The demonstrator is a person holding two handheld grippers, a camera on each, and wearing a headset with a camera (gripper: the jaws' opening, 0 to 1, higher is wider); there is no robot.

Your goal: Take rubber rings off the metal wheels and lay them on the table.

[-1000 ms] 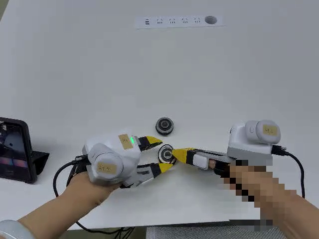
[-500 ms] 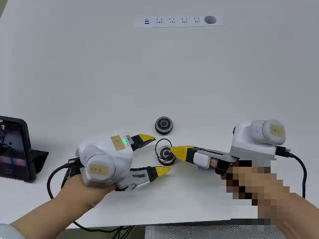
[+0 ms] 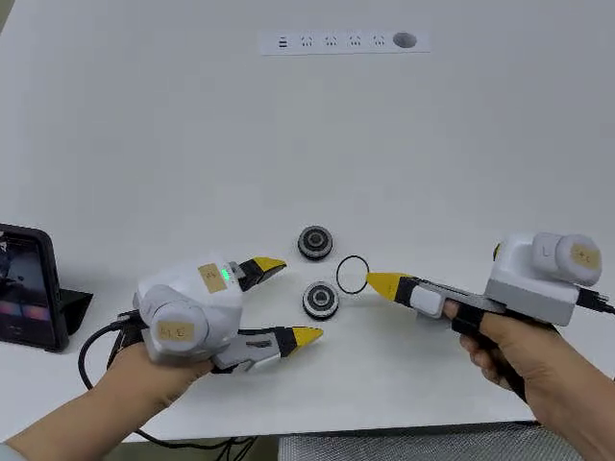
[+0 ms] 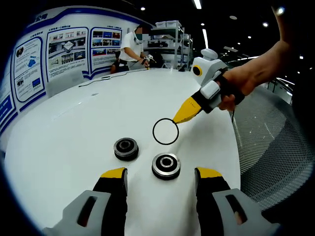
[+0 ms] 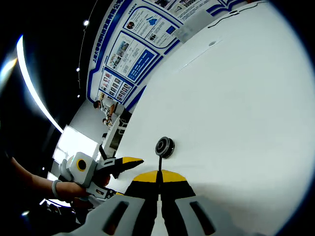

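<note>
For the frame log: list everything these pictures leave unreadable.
Head view: the tablet is cut off by the left edge; its screen is too small to read.
Head view: the power strip markings are too small.
Right gripper view: the rubber ring is edge-on, a thin line; the shut right claw hides where it is pinched.
Left gripper view: the wall posters have text too small to read.

Rubber ring now off near wheel, pinched in right claw, which has drawn back rightward. Left claw has backed off leftward, jaws apart, no longer flanking wheel.
</note>
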